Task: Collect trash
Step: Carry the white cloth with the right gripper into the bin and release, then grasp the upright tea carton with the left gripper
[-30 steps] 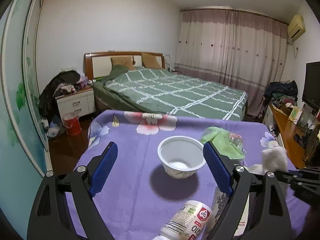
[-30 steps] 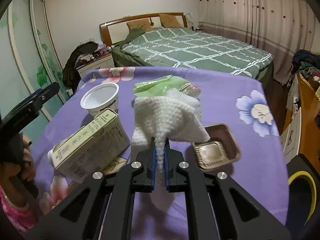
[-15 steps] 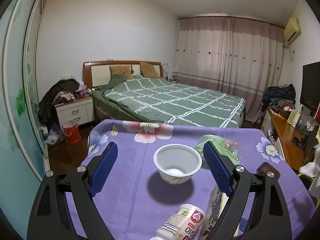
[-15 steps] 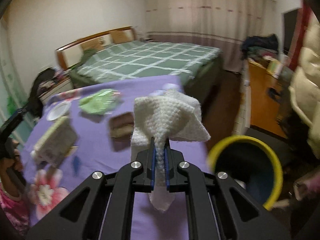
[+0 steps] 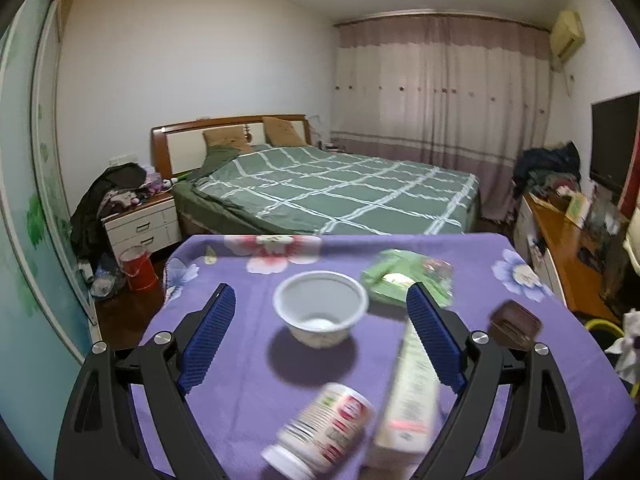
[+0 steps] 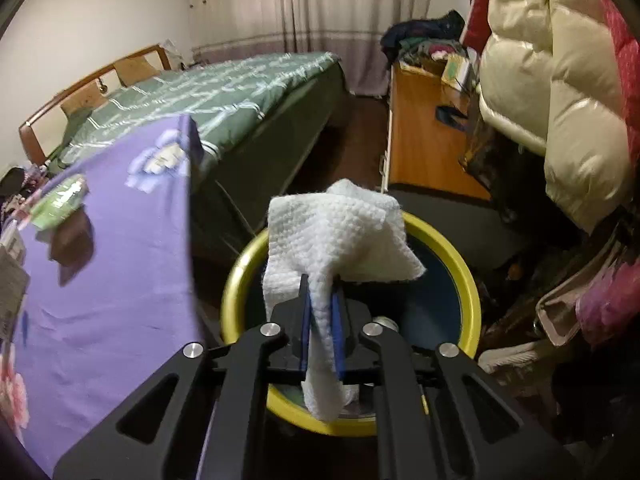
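**A:** White, waffle-textured paper — is that what your right gripper (image 6: 320,300) has?

**B:** Yes. My blue pads have just been easing apart, yet the tissue (image 6: 340,236) is still pinched between them, its loose end hanging below. Directly under it sits the yellow-rimmed bin (image 6: 466,276), dark blue inside. At nine o'clock from the bin is the edge of the purple flowered tablecloth (image 6: 120,280).

**A:** And your left gripper (image 5: 320,328)?

**B:** Spread wide, gripping nothing, hovering above the table. Between my fingers, at twelve o'clock, stands the white plastic cup (image 5: 320,312), upright and empty. At one o'clock beyond it lies the green wrapper (image 5: 404,280). By my right finger stands a pale carton (image 5: 408,396), and at six o'clock a supplement bottle (image 5: 324,428) lies on its side, both blurred. A brown tray (image 5: 516,324) rests at three o'clock near the table edge.
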Action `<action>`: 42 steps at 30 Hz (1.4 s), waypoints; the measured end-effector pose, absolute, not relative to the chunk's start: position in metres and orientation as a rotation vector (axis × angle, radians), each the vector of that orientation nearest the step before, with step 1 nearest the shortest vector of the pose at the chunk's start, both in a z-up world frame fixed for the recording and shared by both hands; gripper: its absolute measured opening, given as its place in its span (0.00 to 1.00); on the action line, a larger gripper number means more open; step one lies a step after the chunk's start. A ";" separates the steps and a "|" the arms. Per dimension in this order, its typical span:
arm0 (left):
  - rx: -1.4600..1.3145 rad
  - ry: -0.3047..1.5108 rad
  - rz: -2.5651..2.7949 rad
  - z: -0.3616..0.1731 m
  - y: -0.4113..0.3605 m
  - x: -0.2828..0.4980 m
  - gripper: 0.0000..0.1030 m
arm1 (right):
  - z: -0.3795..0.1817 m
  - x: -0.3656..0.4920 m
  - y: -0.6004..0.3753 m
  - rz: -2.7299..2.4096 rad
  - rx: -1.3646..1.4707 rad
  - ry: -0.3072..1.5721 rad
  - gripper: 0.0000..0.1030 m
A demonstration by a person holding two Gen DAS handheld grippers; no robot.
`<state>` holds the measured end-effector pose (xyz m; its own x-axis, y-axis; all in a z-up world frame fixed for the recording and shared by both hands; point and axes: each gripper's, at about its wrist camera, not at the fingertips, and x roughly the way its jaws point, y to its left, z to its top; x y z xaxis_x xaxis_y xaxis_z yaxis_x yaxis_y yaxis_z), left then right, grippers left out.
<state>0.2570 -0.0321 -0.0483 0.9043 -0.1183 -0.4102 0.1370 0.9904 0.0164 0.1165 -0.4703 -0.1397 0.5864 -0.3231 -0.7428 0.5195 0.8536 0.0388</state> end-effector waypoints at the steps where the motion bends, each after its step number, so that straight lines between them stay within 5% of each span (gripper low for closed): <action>1: 0.057 0.422 -0.146 -0.046 -0.038 0.249 0.84 | -0.144 0.115 -0.475 -0.501 0.271 0.812 0.15; 5: 0.064 0.434 -0.184 -0.041 -0.051 0.225 0.86 | -0.152 0.110 -0.485 -0.521 0.293 0.817 0.32; 22: 0.074 0.619 -0.264 -0.083 -0.067 0.216 0.86 | -0.116 0.163 -0.366 -0.172 0.175 0.736 0.38; 42: 0.074 0.736 -0.331 -0.114 -0.077 0.256 0.42 | -0.145 0.199 -0.309 -0.039 0.114 0.839 0.39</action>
